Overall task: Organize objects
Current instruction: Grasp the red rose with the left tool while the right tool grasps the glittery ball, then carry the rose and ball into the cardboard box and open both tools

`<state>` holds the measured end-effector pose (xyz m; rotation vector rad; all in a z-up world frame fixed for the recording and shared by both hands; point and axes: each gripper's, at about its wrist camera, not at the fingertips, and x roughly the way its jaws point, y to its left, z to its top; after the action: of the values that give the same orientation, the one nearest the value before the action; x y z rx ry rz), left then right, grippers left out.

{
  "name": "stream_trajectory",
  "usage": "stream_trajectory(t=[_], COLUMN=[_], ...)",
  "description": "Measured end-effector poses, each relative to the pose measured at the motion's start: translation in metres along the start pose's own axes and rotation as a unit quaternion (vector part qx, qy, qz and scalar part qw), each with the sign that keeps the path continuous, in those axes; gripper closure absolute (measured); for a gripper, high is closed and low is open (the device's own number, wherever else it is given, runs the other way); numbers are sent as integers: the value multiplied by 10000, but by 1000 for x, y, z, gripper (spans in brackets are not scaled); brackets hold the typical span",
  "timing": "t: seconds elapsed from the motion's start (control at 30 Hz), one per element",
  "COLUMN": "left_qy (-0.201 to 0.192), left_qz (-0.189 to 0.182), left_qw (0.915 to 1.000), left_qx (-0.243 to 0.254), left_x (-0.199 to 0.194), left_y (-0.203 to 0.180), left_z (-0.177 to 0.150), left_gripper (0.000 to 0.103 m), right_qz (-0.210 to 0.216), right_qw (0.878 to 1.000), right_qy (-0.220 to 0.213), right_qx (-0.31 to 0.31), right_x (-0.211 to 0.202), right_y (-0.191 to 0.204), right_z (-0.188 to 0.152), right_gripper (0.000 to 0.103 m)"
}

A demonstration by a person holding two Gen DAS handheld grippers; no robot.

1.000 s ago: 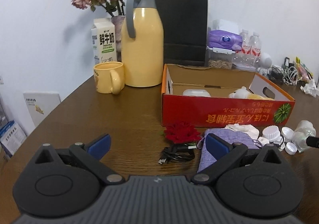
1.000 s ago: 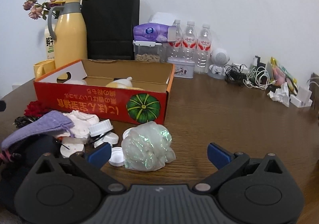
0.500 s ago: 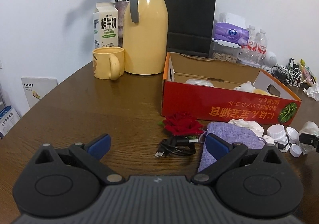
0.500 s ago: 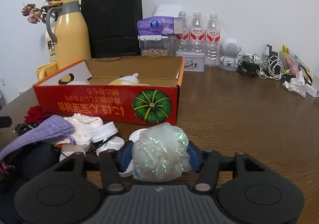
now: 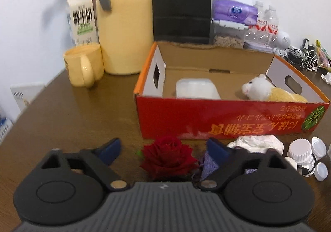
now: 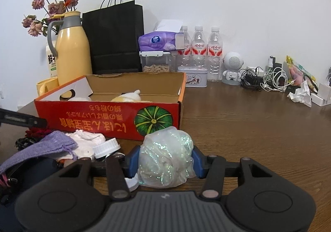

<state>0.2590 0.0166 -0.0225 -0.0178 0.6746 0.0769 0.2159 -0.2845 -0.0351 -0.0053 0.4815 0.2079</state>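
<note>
Brown wooden table (image 6: 258, 128) under both cameras, cluttered against a white wall. Nearest me, my right gripper (image 6: 164, 161) is clamped on the crumpled iridescent plastic ball (image 6: 165, 155), both pads pressing its sides. My left gripper (image 5: 163, 149) has been narrowing around the red rose (image 5: 167, 157), but the pads aren't touching it yet, so nothing is held there. Beyond, the purple pouch (image 6: 39, 149), white cloth (image 5: 256, 143) and bottle caps (image 5: 300, 149) lie loose in front of the red cardboard box (image 5: 227, 118), which holds only a white case (image 5: 196, 88) and a plush toy (image 5: 266, 91). I'd judge the tidying early. My gripper body hides the pouch's lower part and whatever lies beneath the rose.
</note>
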Motion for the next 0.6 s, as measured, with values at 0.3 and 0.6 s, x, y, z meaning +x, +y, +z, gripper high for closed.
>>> stream_trajectory(t=[0.3, 0.6], left_qy=[-97, -260], left_qz=[-243, -307], left_qw=[9996, 9990], left_qx=[-121, -183], left_x=[0, -7], left_y=[4, 7], left_z=[-7, -8], left_gripper=[60, 70], right_qz=[64, 54], right_qw=[9999, 10000], right_qy=[-4, -41], right_qx=[84, 59], right_x=[2, 1], right_y=[-2, -1], right_z=[0, -1], right_gripper=[52, 52])
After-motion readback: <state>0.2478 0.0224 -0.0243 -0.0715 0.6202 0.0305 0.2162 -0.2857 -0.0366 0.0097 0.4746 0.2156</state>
